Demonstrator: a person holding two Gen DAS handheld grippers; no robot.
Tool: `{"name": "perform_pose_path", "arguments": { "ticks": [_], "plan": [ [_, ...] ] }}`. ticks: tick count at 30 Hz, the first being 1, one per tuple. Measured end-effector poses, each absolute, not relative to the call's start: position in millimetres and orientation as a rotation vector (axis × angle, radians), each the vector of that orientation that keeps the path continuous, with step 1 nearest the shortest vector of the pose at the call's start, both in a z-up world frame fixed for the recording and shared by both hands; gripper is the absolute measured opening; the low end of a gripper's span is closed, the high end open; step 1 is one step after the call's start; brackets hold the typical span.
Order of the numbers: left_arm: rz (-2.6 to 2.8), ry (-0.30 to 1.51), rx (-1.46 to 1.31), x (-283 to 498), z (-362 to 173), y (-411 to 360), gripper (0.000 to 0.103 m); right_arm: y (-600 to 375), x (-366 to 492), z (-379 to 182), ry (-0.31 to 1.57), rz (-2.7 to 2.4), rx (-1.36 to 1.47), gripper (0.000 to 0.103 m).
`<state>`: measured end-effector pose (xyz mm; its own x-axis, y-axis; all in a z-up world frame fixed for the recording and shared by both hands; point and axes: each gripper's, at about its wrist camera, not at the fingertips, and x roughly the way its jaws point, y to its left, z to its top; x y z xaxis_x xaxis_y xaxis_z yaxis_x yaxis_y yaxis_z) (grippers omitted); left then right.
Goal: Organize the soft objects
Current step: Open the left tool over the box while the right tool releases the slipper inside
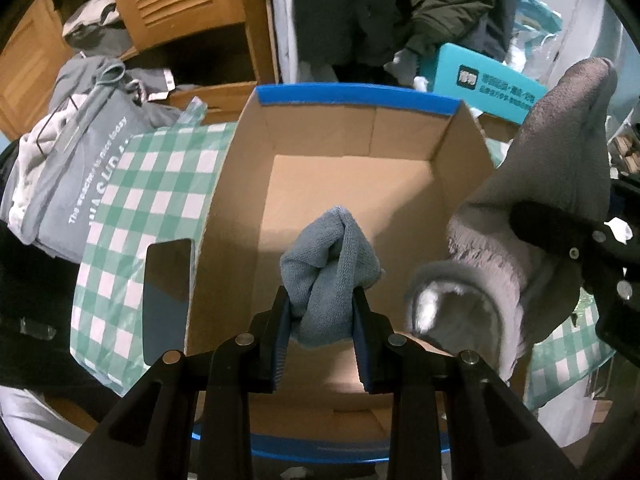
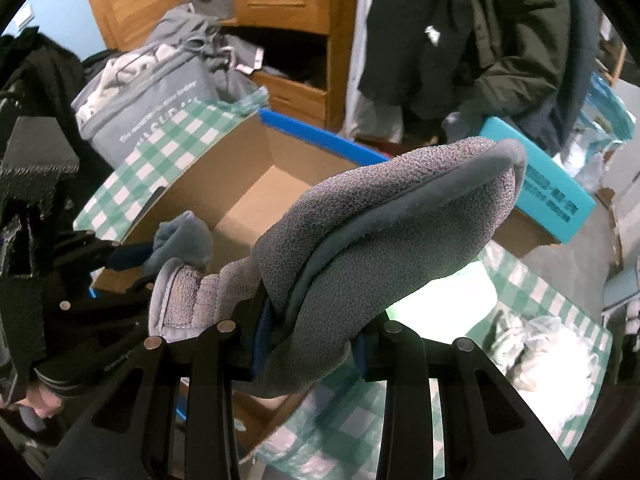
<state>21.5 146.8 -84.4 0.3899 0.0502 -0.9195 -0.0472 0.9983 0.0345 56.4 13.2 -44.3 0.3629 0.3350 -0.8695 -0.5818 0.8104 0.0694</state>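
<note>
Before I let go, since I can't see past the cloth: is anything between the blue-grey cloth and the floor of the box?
Nothing visible. The blue-grey cloth, clamped in the left gripper, hangs over the cardboard box, whose floor shows bare.

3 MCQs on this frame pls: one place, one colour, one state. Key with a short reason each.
1. Where is the blue-grey cloth?
A. over the open cardboard box
B. on the checked bag
C. in the wardrobe

2. What colour is the tape on the box rim?
A. red
B. blue
C. yellow

3. What is the right gripper doing?
A. open, empty
B. shut on nothing
C. shut on the grey fleece glove

Key: A, the left gripper holds it above the box floor; B, the rim strip is blue; C, the fleece is pinched between its pads.
</note>
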Motion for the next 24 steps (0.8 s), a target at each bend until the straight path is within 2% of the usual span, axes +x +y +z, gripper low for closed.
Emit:
{"name": "perform_pose_path", "arguments": {
  "ticks": [8,11,16,19,23,24],
  "plan": [
    [0.068,1.21,-0.027,20.9,-99.7,157.1,0.029,23.4,56.7,-58.1,1.083,0.647,-0.283,0.037],
    [0.071,1.206,-0.025,21.0,-96.8,155.9,0.032,25.2,56.6,-59.0,1.085,0.656,-0.293,0.044],
    [0.114,1.207,0.005,22.0,-95.6,154.5,0.051,23.4,57.4,-54.6,1.057,0.612,-0.293,0.074],
    [0.113,1.198,-0.015,21.7,-93.3,156.6,0.066,20.2,56.3,-50.0,1.039,0.625,-0.28,0.08],
    [0.12,1.176,-0.042,21.7,-86.6,158.8,0.077,18.3,52.4,-45.8,1.02,0.625,-0.289,0.081],
    [0.119,1.171,-0.044,21.7,-85.1,158.2,0.077,17.0,51.2,-45.0,1.017,0.627,-0.288,0.081]
  ]
}}
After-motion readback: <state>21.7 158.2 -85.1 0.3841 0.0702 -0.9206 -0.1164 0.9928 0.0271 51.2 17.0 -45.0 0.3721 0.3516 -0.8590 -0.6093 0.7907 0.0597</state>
